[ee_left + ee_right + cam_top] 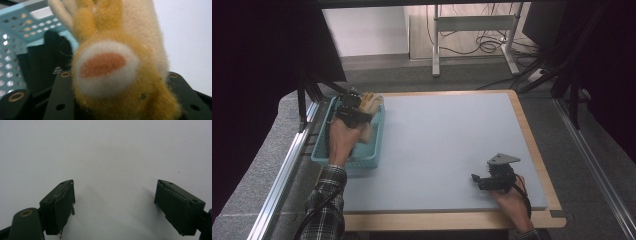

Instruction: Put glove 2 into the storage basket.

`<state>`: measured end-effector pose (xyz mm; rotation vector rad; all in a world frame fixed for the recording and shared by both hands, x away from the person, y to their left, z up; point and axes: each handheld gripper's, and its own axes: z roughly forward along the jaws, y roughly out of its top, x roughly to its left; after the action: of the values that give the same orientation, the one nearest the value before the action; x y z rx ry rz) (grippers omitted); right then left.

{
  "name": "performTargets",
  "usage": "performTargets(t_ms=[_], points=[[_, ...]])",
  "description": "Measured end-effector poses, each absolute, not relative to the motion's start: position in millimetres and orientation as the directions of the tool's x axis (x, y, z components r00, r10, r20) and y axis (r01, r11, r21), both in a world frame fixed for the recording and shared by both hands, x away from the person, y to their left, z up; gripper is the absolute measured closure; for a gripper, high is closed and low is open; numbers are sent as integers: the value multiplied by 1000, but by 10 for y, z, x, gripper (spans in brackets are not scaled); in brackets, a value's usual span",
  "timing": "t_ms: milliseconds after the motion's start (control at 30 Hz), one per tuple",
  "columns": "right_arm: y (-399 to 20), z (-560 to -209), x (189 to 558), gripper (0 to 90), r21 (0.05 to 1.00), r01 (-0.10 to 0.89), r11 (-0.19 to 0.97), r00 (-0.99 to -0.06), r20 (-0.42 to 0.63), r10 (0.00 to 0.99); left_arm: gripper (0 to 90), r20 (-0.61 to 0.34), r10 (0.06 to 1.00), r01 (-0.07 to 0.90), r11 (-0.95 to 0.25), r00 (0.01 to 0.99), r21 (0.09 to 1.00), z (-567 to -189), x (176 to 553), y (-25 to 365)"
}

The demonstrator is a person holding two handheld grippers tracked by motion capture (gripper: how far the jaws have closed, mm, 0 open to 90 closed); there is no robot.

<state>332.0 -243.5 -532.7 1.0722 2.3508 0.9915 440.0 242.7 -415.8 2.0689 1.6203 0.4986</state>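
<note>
The fuzzy orange-and-cream plush toy, soft and long-bodied with a white-ringed orange oval patch on the end nearest the camera, lay lengthwise between the black jaws of the left gripper, its long axis running straight away from the gripper toward the far rim of the pale blue perforated plastic basket; cream limbs or ears stretched out at the far end. In the high view the toy sat at the basket's far corner, at the left edge of the grey-blue table mat, with its cream end poking past the rim toward the table's far side. No brand, label or writing could be read on the toy, the basket or either gripper. The left gripper was partly closed and clamped on the toy, its jaws pressing into the plush on both sides, with a dark black cloth-like thing lying in the basket just beside it. The right gripper rested low over bare mat, jaws spread wide apart with nothing between them and nothing touched; in the high view it sat near the table's near right corner, well apart from the basket, held by the right hand.
</note>
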Motion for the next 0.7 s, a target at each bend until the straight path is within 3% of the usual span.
performTargets(t_ms=[300,700], points=[[-2436,-5327,3320,161,730,504,462,-641,-42,766,511,16,983,862,-170,184,477,-4517,4619,2554],[-2436,-5327,3320,161,730,505,461,-641,-41,767,491,-17,977,892,-187,213,412,-4880,4875,2372]])
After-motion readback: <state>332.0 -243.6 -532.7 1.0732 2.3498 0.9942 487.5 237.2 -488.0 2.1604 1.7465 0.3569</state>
